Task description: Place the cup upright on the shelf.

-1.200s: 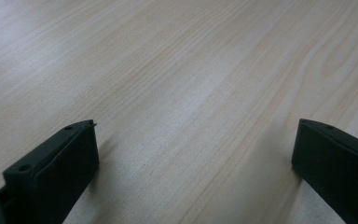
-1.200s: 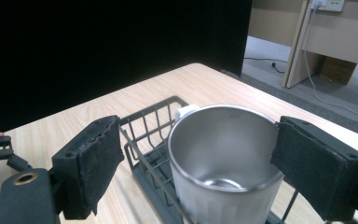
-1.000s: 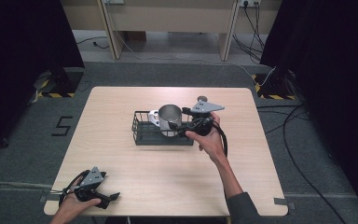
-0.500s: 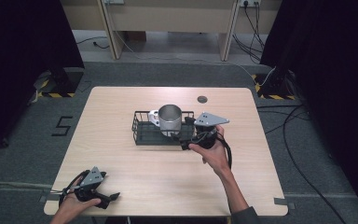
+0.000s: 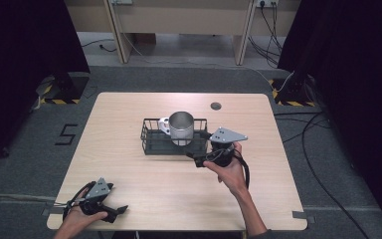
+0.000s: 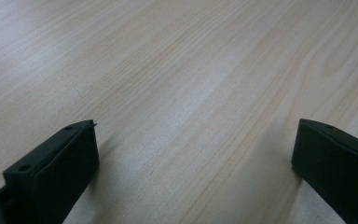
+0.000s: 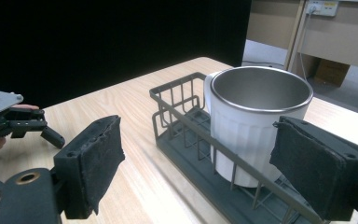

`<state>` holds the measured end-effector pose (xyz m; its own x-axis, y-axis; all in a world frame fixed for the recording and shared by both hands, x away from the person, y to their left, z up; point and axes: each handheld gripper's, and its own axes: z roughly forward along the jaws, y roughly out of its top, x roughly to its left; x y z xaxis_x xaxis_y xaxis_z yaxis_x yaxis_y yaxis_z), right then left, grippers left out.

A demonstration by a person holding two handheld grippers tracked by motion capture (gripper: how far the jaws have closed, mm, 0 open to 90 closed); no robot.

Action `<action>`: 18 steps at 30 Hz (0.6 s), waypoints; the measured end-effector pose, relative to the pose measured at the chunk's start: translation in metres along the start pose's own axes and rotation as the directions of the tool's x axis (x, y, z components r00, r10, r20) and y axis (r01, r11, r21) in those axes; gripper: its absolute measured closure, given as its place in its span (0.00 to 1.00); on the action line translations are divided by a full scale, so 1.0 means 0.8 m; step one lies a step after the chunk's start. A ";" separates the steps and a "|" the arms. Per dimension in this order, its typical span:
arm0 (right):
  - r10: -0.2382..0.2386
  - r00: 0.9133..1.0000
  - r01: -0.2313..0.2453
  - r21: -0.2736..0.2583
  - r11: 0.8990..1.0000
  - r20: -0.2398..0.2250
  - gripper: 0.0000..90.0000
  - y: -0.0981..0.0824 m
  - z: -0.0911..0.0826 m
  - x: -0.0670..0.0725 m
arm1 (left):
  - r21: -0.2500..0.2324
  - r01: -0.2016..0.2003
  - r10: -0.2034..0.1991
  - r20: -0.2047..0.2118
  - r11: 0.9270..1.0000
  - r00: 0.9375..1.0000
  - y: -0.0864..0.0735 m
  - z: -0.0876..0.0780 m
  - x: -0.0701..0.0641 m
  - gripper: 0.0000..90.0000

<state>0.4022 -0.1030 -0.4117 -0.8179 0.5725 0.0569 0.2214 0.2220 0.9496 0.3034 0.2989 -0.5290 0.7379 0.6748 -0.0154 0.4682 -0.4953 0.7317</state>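
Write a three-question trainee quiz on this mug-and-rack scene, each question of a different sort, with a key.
1. True or false: the white ribbed mug with a steel lining stands upright inside the dark wire rack.
2. Which gripper is nearer the rack? A) left gripper B) right gripper
3. Fill in: the left gripper's jaws stand ____ above the bare light wooden table.

Key: 1 true. 2 B. 3 open.

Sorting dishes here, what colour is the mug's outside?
White, with a steel inside; the mug shows best in the right gripper view.
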 end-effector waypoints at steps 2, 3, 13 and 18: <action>0.000 1.000 0.000 -0.003 1.000 0.001 0.18 -0.001 -0.001 0.001 | 0.000 0.000 0.000 0.000 1.000 1.000 0.000 0.000 0.000 0.00; -0.001 1.000 0.001 -0.002 1.000 0.004 0.18 -0.002 -0.002 0.003 | 0.000 0.001 -0.001 0.000 1.000 1.000 0.000 0.000 0.000 0.00; 0.006 1.000 -0.006 0.008 1.000 0.016 0.18 -0.017 -0.008 0.014 | 0.001 0.000 0.000 0.000 1.000 1.000 0.000 0.000 0.000 0.00; 0.012 1.000 -0.012 0.005 1.000 0.012 0.18 -0.025 -0.009 0.020 | 0.000 0.000 0.000 0.000 1.000 1.000 0.000 0.000 0.000 0.00</action>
<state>0.3811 -0.1043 -0.4272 -0.8088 0.5846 0.0642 0.2337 0.2194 0.9472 0.3034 0.2989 -0.5290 0.7380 0.6746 -0.0151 0.4682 -0.4958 0.7314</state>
